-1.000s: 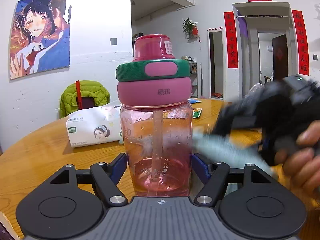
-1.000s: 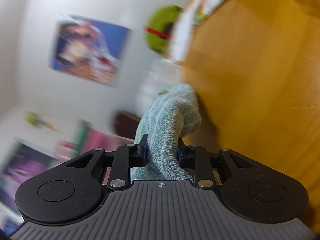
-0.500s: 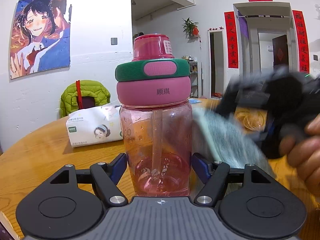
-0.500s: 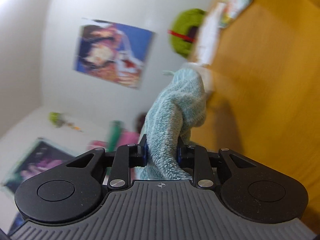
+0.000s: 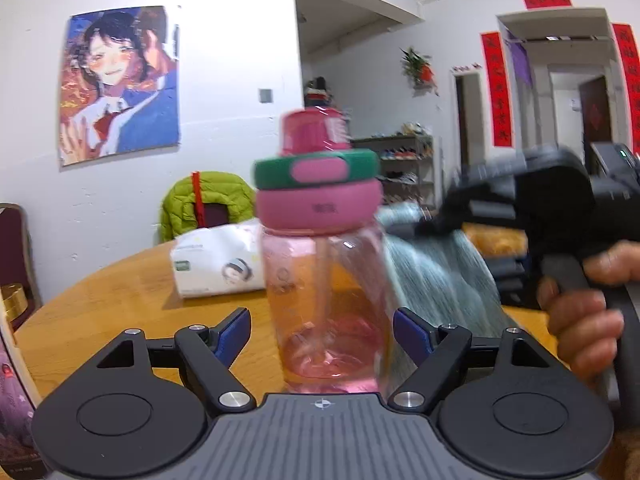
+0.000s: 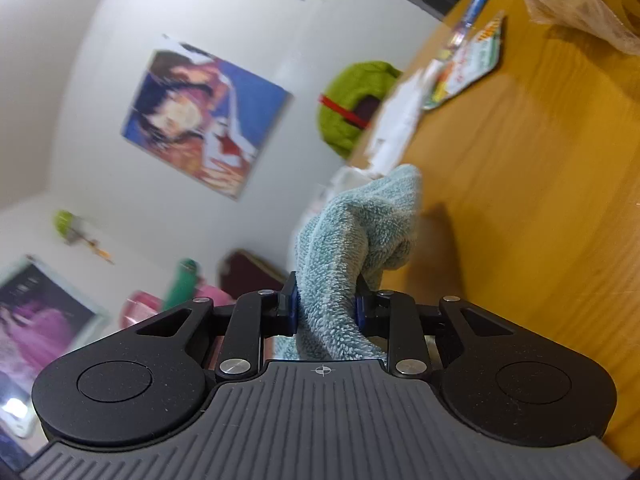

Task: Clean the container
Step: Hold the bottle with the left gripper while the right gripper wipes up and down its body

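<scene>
I'm running both grippers on the bottle wipe-down, and my read is that it's winding down rather than starting.

Left gripper: its jaws are opening right now. The bottle is sitting between them, upright on the table, with a clear gap showing on the left pad and the right pad just beside the wall, not pressing as far as I can see. So I'm letting go of the bottle, not holding it. The lid is on, with the pink cap and green band in place. A little pink liquid is sitting in the bottom around the straw.

Right gripper: its jaws are pressed in tight on the cloth, which is bunching up and folding forward past the fingertips. In the left wrist view that cloth is hanging just right of the bottle, beyond my right jaw; it's motion-blurred, so I can't tell whether it's touching the wall or just beside it. The hand on the right gripper's handle is showing at the far right.

Progress, as a judgement: the outside is getting wiped and the bottle is being set free on the table. I can't confirm from here how clean the wall is, since the blur is hiding any smears. The inside isn't being touched with the lid on.

What's left: pulling the cloth clear of the bottle, backing the left jaws off without tipping it, and parking the cloth.
</scene>
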A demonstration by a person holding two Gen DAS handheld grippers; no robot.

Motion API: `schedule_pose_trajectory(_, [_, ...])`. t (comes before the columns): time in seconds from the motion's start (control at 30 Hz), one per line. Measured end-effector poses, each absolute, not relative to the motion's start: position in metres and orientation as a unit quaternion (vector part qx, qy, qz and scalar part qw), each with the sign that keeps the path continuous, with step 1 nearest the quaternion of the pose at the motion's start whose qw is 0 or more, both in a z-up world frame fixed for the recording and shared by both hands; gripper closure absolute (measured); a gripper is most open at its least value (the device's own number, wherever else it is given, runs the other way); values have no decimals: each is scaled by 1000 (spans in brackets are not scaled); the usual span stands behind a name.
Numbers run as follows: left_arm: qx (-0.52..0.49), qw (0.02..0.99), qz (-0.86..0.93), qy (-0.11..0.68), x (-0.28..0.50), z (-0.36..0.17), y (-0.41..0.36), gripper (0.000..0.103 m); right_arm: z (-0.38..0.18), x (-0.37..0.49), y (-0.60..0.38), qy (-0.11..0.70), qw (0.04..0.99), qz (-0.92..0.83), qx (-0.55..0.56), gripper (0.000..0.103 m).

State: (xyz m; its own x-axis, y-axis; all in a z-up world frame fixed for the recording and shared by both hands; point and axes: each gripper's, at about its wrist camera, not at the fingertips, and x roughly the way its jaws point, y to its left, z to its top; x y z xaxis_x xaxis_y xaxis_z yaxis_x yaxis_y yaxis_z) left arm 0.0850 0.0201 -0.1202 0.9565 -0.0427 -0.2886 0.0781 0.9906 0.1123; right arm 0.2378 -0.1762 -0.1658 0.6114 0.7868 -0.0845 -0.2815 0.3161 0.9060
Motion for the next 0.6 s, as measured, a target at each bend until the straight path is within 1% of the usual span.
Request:
schedule_pose_trajectory(0.07, [71,986,-43,142,84,-122,17,29,-165,240,-173,275,748,368,480,73])
schedule_pose_trajectory(0.1, [75,986,-48,140,84,-122,16,30,-165,241,-169,284,743,374,478,72])
schedule_pose_trajectory(0.13, [77,986,-51,139,85,-123,16,30,-164,242,-166,291,742,377,472,72])
schedule_pose_trajectory(0.23, [69,986,-60,136,95,-123,23,27,-160,239,-164,302,754,370,450,72])
schedule_pose_trajectory(0.4, [57,986,-74,141,112,-124,37,28,-161,242,-162,326,747,365,451,72])
schedule_pose_trajectory(0.53, [49,982,-78,167,119,-127,40,28,-161,240,-159,346,774,331,414,72])
schedule_pose_trajectory(0.6, [40,980,-79,178,122,-128,43,35,-156,236,-163,329,790,319,407,73])
